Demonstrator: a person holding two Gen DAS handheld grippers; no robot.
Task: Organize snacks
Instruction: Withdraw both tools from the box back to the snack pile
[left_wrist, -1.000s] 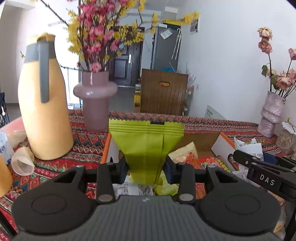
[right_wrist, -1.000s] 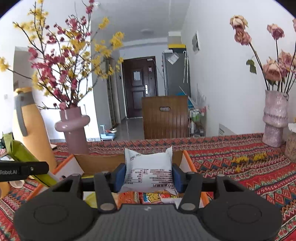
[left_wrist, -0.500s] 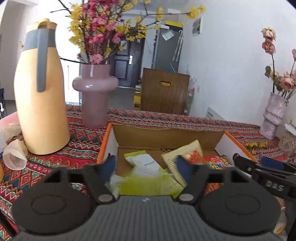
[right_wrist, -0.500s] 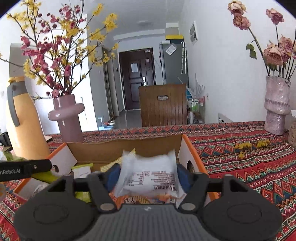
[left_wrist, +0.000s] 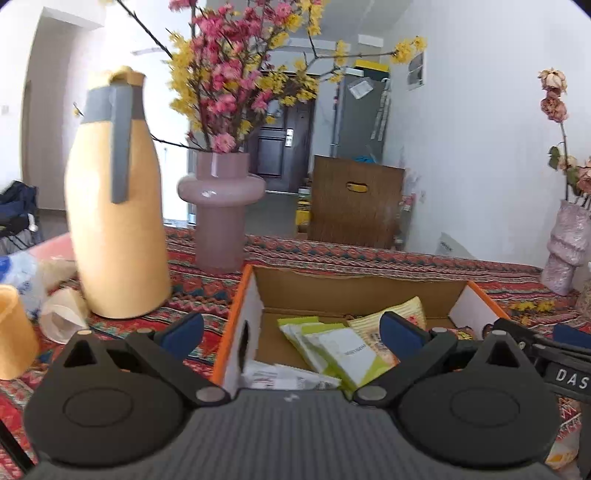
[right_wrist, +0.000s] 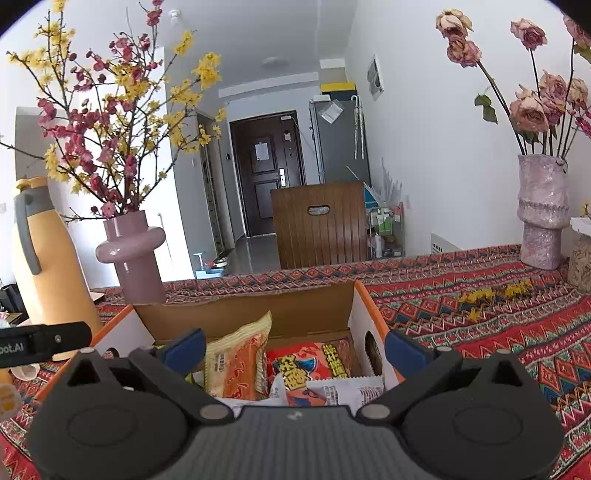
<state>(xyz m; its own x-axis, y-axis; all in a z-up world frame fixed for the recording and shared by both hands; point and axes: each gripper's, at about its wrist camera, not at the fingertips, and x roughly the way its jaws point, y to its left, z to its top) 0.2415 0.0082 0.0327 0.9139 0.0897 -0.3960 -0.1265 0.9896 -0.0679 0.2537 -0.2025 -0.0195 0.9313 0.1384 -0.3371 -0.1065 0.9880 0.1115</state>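
An open cardboard box with orange rim sits on the patterned tablecloth and holds snack packets. The green packet lies flat inside near the left wall, next to a yellow-orange packet. A red packet and the white packet lie at the box's right side. My left gripper is open and empty over the box's left wall. My right gripper is open and empty above the box's right half. Each gripper's body shows at the edge of the other view.
A tall yellow jug and a pink vase with blossom branches stand left of the box. Paper cups lie at far left. A pale vase of dried roses stands at far right. A wooden chair back is behind the table.
Both grippers let go: the green packet dropped from the left gripper and the white packet from the right into the box. Both sets of fingers opened wide.
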